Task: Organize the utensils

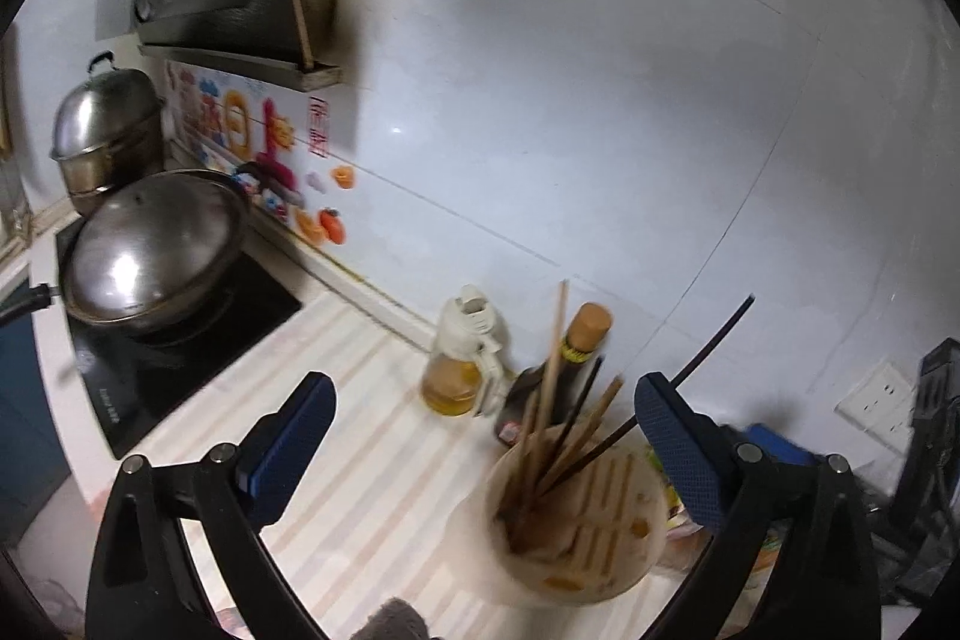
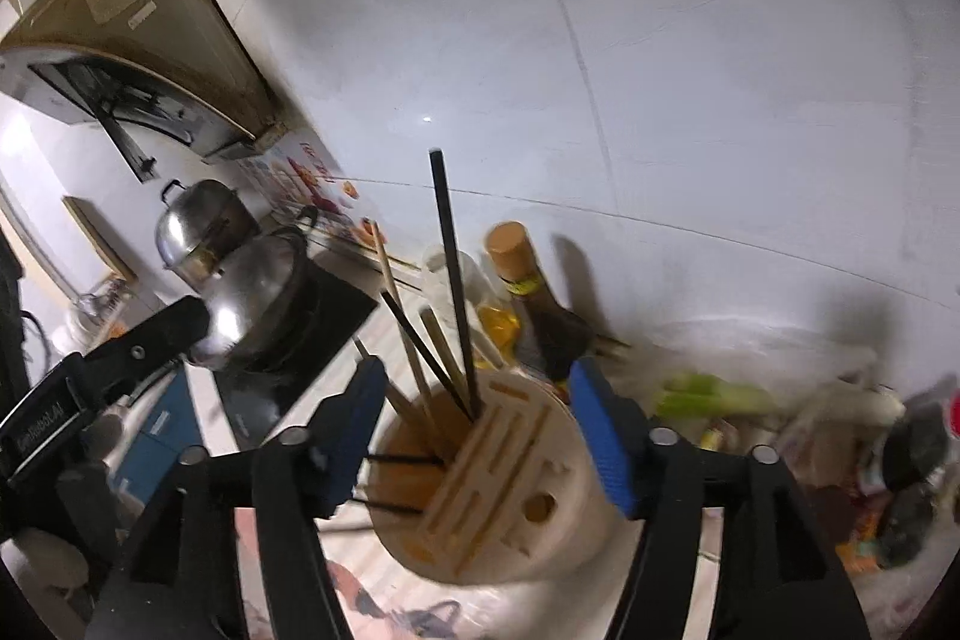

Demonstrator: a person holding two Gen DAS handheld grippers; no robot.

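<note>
Chopsticks [image 2: 447, 340] mostly stowed already, leaning in the utensil holder [image 2: 510, 484] just in front of the soy bottle [image 2: 528, 292]. Little left, seemingly only straightening. Left gripper [image 1: 486, 436] jaws wide, empty; right gripper [image 2: 480, 430] jaws wide, straddling the holder.

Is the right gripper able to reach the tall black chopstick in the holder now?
Probably yes. The right gripper is open above the utensil holder, and the tall black chopstick stands clear above the others, nothing blocking it.
</note>
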